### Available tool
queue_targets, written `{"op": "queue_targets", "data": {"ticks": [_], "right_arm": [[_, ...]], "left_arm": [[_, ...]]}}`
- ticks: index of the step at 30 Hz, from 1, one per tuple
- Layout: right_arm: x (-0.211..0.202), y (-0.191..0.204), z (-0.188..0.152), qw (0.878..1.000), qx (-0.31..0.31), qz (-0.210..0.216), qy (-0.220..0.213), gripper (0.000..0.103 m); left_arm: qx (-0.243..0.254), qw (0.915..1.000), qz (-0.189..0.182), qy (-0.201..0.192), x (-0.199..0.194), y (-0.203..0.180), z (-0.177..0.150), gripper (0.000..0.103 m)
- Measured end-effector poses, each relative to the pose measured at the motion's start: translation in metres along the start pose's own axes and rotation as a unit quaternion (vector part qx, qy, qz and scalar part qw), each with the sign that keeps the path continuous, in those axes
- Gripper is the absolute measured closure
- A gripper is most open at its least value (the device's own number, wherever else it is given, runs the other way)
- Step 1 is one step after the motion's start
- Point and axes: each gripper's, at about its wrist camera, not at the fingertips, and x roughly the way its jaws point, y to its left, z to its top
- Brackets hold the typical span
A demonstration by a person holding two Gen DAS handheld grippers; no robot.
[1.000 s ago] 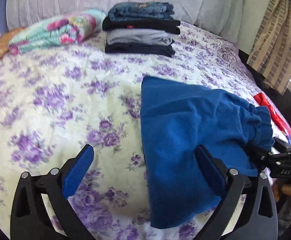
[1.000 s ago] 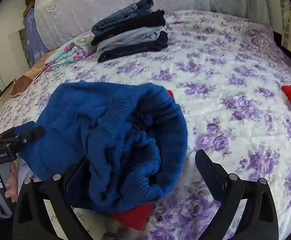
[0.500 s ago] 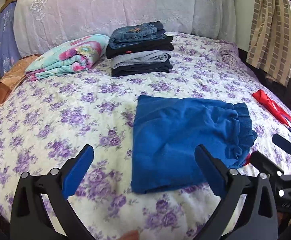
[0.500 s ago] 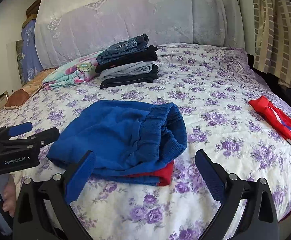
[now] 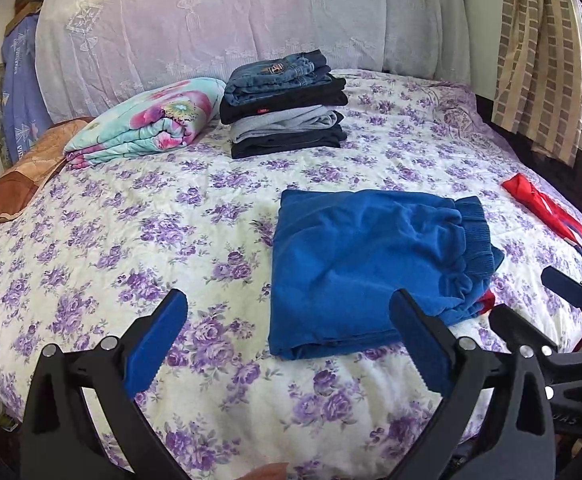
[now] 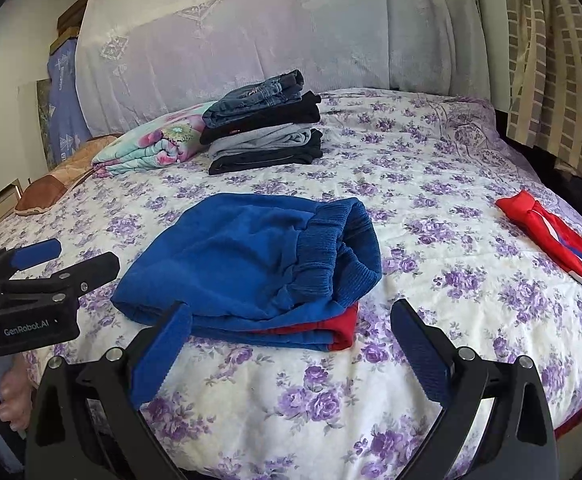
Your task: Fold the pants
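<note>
Blue pants folded on the bed, both my grippers wide open and empty.

The blue pants (image 5: 371,264) lie folded in a flat bundle on the flowered bedspread (image 5: 131,240), near the front edge of the bed, with the ribbed waistband (image 6: 343,248) turned to the right and a red layer (image 6: 331,328) showing under it. My left gripper (image 5: 287,344) is above the front edge of the bed, its 2 jaws spread wide and holding nothing. My right gripper (image 6: 291,346) is just beside it, also spread wide and empty. Behind the pants, near the headboard, stands a stack of folded clothes (image 5: 287,104), touching a rolled flowered blanket (image 5: 147,120). A red garment (image 6: 559,240) lies well apart at the right edge.
</note>
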Motion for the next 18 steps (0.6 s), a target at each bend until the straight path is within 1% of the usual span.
{"op": "queue_targets", "data": {"ticks": [9,18], "right_arm": [[0.0055,-0.0042,-0.0025,1.0,0.009,0.003,0.01,0.003],[0.0043,-0.0048,-0.0036,1.0,0.009,0.003,0.004,0.003]], "left_arm": [[0.002,0.9999,-0.005,0.012,0.0077,-0.0022,-0.0014,0.004],[0.003,0.9999,-0.008,0.014,0.0085,-0.0032,-0.0022,0.004]]}}
